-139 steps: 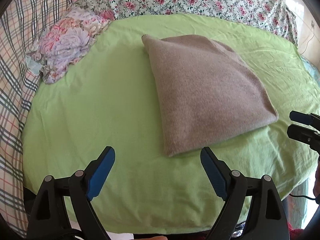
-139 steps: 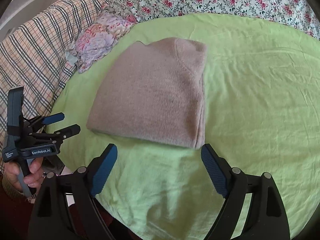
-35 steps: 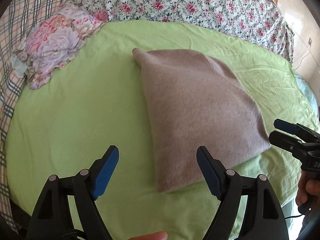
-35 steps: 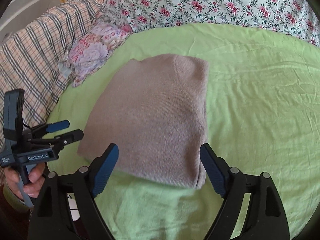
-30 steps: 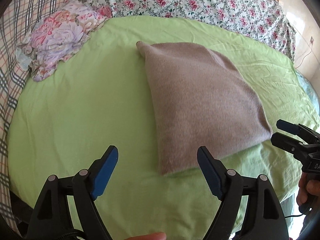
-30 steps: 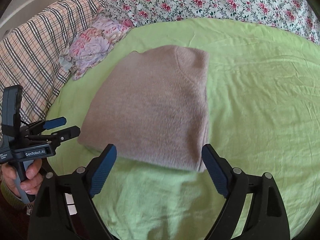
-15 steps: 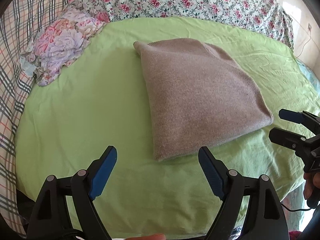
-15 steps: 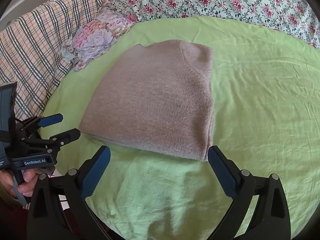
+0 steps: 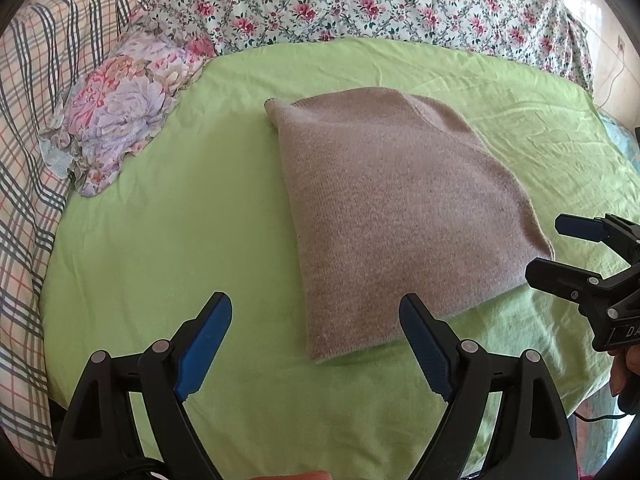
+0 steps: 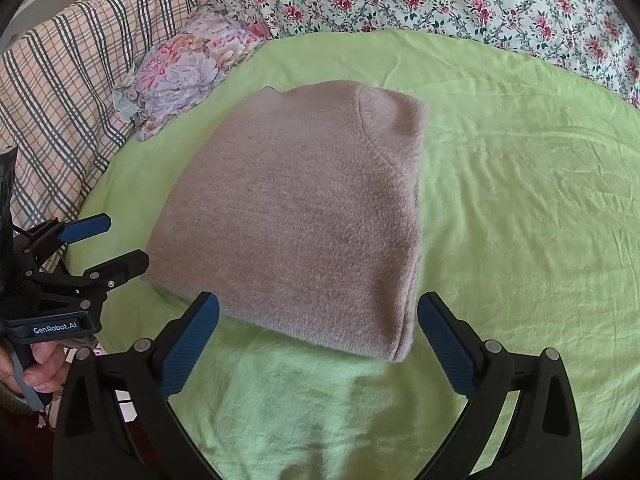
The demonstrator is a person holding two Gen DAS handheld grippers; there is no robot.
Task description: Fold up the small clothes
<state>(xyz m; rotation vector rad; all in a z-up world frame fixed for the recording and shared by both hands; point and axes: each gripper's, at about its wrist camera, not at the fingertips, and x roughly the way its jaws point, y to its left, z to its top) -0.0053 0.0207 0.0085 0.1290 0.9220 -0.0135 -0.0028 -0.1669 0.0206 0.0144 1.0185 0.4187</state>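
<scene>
Through my left wrist camera I see a folded tan knit garment (image 9: 396,224) lying flat on a light green sheet (image 9: 160,240), filling the centre and right of the frame. Its nearest corner points toward the bottom centre, between my two blue-padded fingers but farther off and clear of both. My left gripper (image 9: 316,336) sits at the bottom of the frame with its jaws spread wide and nothing between the pads. At the right edge my right gripper (image 9: 560,248) comes in from the side, jaws apart, just beside the garment's right corner; I cannot tell whether it touches the cloth.

Through my right wrist camera the same garment (image 10: 304,216) fills the middle of the frame, its near edge running across just above my fingertips. My right gripper (image 10: 318,336) is at the bottom, jaws spread as wide as they go, holding nothing. At the left edge a hand (image 10: 38,372) holds my left gripper (image 10: 116,244), jaws apart, close to the garment's left corner.

A crumpled floral cloth (image 9: 120,112) lies at the upper left, on the sheet's edge. A plaid blanket (image 9: 24,128) covers the far left, and a rose-print bedcover (image 9: 360,4) runs across the top.
</scene>
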